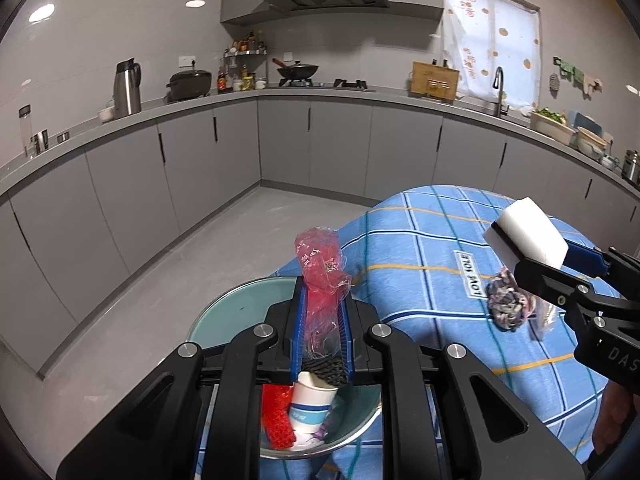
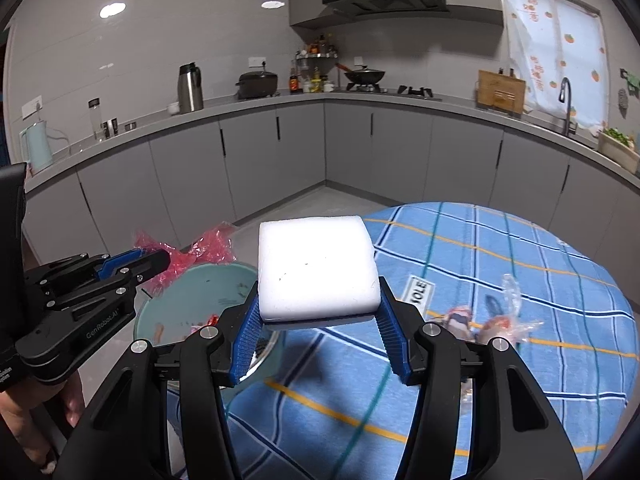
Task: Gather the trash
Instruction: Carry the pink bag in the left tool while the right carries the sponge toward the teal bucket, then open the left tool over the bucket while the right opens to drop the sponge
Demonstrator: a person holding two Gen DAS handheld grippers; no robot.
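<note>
Left wrist view shows your left gripper clamped on the red plastic wrapper, directly above the bowl at the table's edge; your right gripper clamps the white foam block just beside the bowl's rim.

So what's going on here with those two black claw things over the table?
A person is clearing trash off a table covered with a blue checked cloth. The left gripper is shut on a crumpled red plastic wrapper above a teal bowl already holding a paper cup and other scraps. The right gripper holds a white foam block. More wrappers remain on the cloth.
</note>
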